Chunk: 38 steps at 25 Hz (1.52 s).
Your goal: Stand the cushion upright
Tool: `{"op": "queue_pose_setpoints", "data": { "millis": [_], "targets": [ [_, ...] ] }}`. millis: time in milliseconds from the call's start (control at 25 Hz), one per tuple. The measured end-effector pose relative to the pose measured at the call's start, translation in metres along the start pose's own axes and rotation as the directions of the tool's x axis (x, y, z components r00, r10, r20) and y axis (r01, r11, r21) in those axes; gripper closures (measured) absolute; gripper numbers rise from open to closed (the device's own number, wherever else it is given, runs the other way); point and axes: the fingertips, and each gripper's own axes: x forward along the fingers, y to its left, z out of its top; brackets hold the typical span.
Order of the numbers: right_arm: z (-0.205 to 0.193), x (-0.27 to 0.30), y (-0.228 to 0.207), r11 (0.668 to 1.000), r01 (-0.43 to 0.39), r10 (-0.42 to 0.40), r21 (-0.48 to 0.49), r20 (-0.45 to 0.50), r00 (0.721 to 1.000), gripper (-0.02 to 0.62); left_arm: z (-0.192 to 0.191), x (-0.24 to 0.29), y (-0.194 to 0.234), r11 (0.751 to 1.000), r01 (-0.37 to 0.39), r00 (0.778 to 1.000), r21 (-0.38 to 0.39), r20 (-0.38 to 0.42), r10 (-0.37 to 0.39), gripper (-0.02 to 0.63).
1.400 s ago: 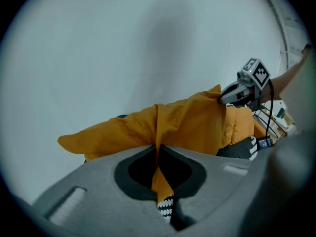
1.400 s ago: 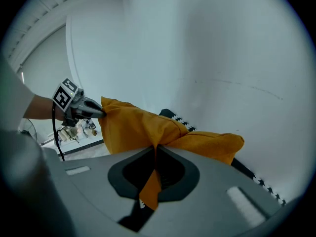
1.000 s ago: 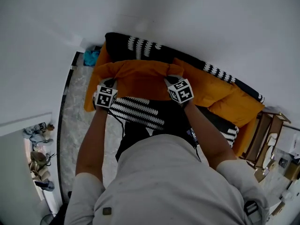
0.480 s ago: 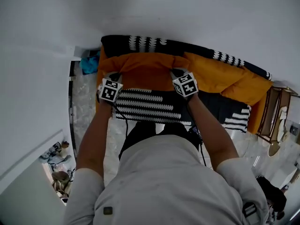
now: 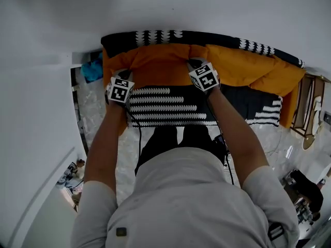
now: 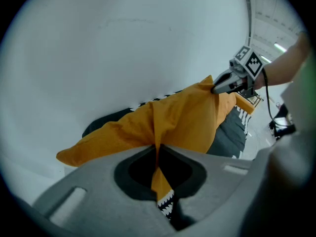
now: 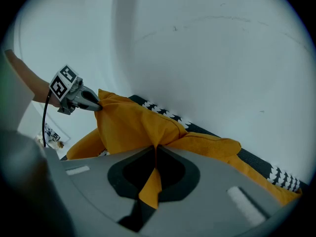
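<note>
The left gripper (image 6: 157, 149) has its jaws pressed together on a thin fold of orange fabric, a corner of the orange cushion (image 5: 160, 68). The right gripper (image 7: 155, 149) is clamped the same way on the opposite corner. Both point steeply down. Between the two grippers the cushion stretches as one slack sheet, bulging away from the jaws toward the black-and-white sofa back (image 5: 155, 36) and the white wall (image 5: 207, 9) just beyond it. The striped seat (image 5: 160, 105) lies on the near side of the grippers, under the person's forearms.

Low in the gap of the left jaws a scrap of black-and-white pattern (image 6: 166, 205) shows under the orange. I cannot tell whether it is caught in the pinch or only seen through the opening.

Outward from the right gripper a second orange cushion (image 5: 243, 68) touches the held one, and a third (image 5: 287, 76) sits past that.

Judging from this, the cushion is nearly placed but not yet standing on its own. The risks come from the grip: each hold is on fabric only, not on the stuffing, so the body may sag or fold over when let go. If one side is freed before the other, the cushion could twist and slump onto the seat. If the patterned scrap really is pinched, pulling away would drag the cover — and the cushion with it. The neighbouring cushion could also push it off line.
</note>
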Motion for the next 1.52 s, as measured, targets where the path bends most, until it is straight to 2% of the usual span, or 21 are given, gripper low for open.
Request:
{"op": "queue_pose_setpoints", "data": {
  "millis": [160,400,600,840,960,1080,1200,1320,1520],
  "targets": [
    [0.002,0.017,-0.008,1.000,0.005,-0.005,0.002,0.007,1.000,0.577,0.005,0.021,0.016,1.000,-0.006,1.000,-0.012,0.008,0.006,0.594],
    [-0.006,0.044,-0.019,0.999,0.002,-0.002,0.033,-0.001,1.000,0.577,0.003,0.046,0.027,1.000,0.006,1.000,0.011,-0.019,-0.006,0.594],
    [-0.023,0.063,-0.019,0.997,-0.043,0.043,0.066,-0.003,0.999,0.577,-0.007,0.060,0.029,1.000,0.011,0.999,-0.012,-0.031,-0.011,0.594],
    [-0.021,0.071,-0.023,0.997,-0.046,0.047,0.064,-0.023,0.999,0.577,-0.006,0.068,0.034,0.998,0.012,0.999,-0.059,-0.034,-0.014,0.591],
    [-0.019,0.068,-0.023,0.996,-0.039,0.040,0.077,-0.018,0.999,0.572,-0.006,0.067,0.036,0.997,0.011,0.999,-0.080,-0.029,-0.013,0.564],
    [-0.016,0.061,-0.022,0.997,-0.017,0.018,0.081,-0.008,1.000,0.536,-0.005,0.060,0.040,0.996,-0.012,1.000,-0.089,-0.028,0.010,0.506],
    [-0.011,0.049,-0.017,0.997,-0.006,0.005,0.075,0.008,1.000,0.468,0.000,0.047,0.042,0.995,-0.031,1.000,-0.100,-0.006,0.031,0.453],
    [0.000,0.031,-0.008,0.998,0.001,-0.005,0.063,0.049,0.999,0.405,0.008,0.027,0.040,0.992,-0.031,0.999,-0.121,0.035,0.036,0.438],
    [0.022,-0.010,0.011,0.999,0.026,-0.030,0.032,0.125,0.992,0.405,0.026,-0.017,0.024,0.991,-0.018,0.990,-0.131,0.133,0.036,0.429]
  ]
}}
